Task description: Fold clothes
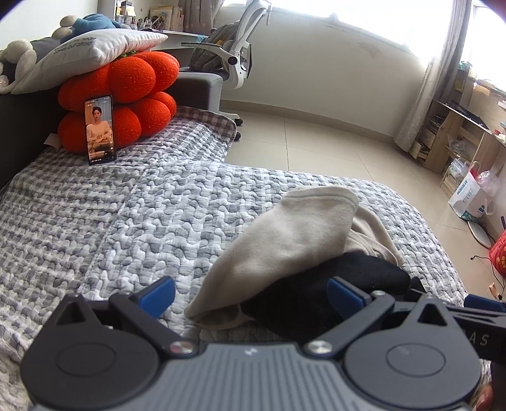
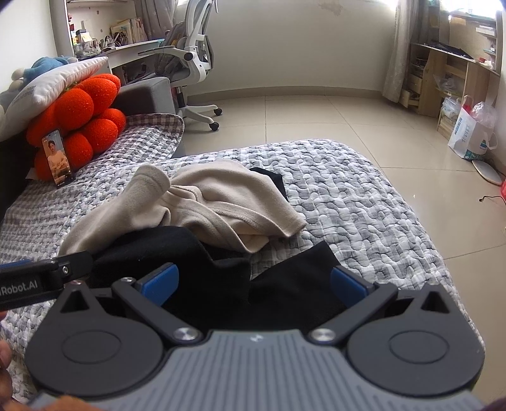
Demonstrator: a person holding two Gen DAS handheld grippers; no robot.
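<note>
Clothes heaped on the bed (image 2: 363, 202).
Beige top (image 2: 221, 202) lies over a black garment (image 2: 284, 291); left gripper (image 1: 249, 295) and right gripper (image 2: 254, 284) have jaws spread wide, holding nothing.

Bright daylight from blown-out windows (image 1: 363, 12) floods the room; fisheye edges curve, near foreground slightly blurred.

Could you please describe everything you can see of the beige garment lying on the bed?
The beige garment is a soft, fleece-like piece, crumpled and unfolded on the grey checked quilt. A tubular part with a stitched hem, seemingly a sleeve, sticks up toward the phone side, and another hemmed edge drapes to the right. It lies partly over and against the black garment, which spreads nearer the cameras. Neither gripper touches it; both sets of jaws stand open.
</note>
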